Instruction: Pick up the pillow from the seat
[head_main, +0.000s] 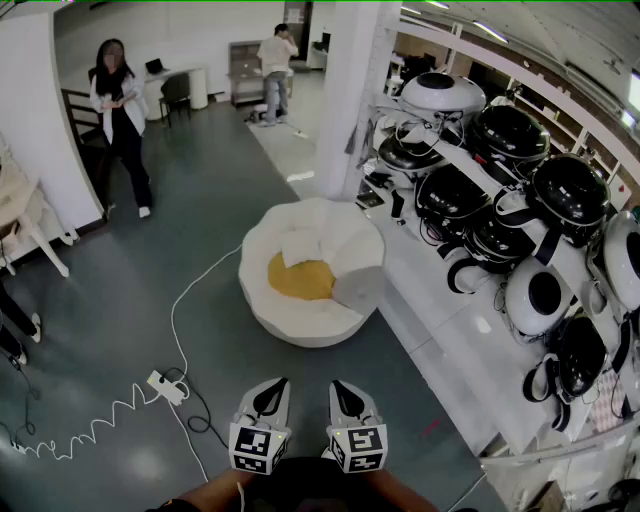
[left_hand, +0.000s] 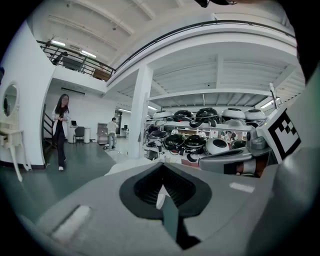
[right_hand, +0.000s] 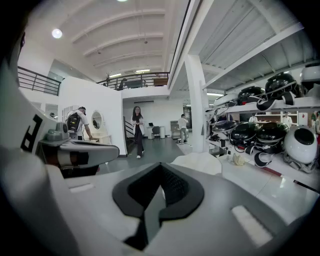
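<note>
A: Checking left claw (head_main: 276, 386): status?
B: Clenched, empty, well apart from the round seat (head_main: 300, 330).
A: Pillow location?
B: White pillow (head_main: 300, 247) lies on the seat's far side, touching the yellow cushion (head_main: 300, 280).
A: Right claw (head_main: 340, 388)?
B: Clenched, empty, just beside the left claw.

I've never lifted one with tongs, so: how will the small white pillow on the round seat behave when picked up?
The white pillow looks puffy and rumpled against the back of the seat, so it is probably soft; it would likely sag from a pinched corner. Small beside the seat and stuffed-looking, it is probably light.
</note>
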